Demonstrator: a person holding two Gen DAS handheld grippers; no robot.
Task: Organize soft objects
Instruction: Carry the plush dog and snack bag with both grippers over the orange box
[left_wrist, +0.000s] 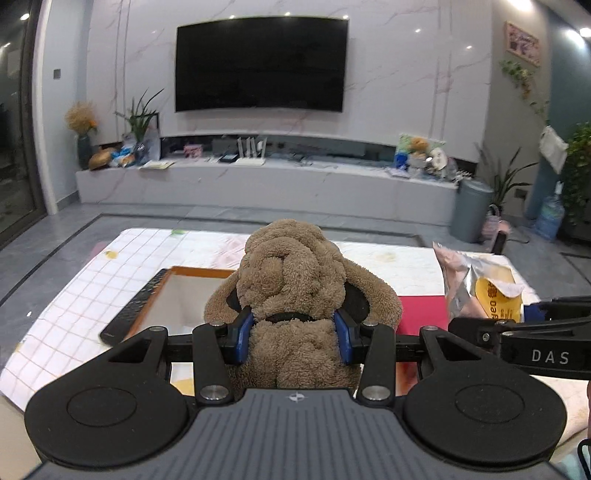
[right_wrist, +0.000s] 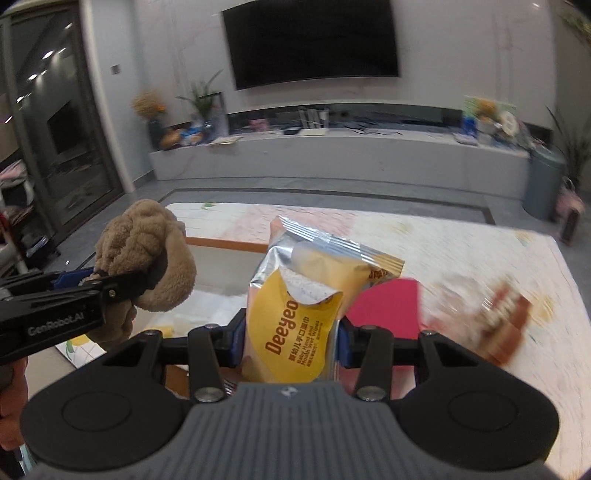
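Left gripper (left_wrist: 293, 334): I have it clamped on the plush dog (left_wrist: 295, 291), blue fingers (left_wrist: 243, 334) pressed in at the neck, toy upright and lifted clear of the table (left_wrist: 74, 295).
Right gripper (right_wrist: 291, 341): clamped on the pack of wet wipes (right_wrist: 306, 302), gripping its lower part; the top stands free and leans right.
Where things are: both items are in the air, side by side, just in front of the open box (left_wrist: 184, 295) with the orange rim; a black remote (left_wrist: 129, 314) lies against the box's left edge.
Hand pose: both grippers level, pointing forward towards the TV wall, close together, left one just beside the right.
Risk, toy: I judge the grip is on compressible fur, so a quick swing could let it twist or sag out.
Risk, wipes: the foil looks slick and the sticker flap is peeled up; squeezing may buckle the pack or let it slide.
Risk, crowding: lowering both at once could make the grippers collide or knock the remote.
Risk, view: right camera is motion-blurred, so I can't place the brown thing on the right.
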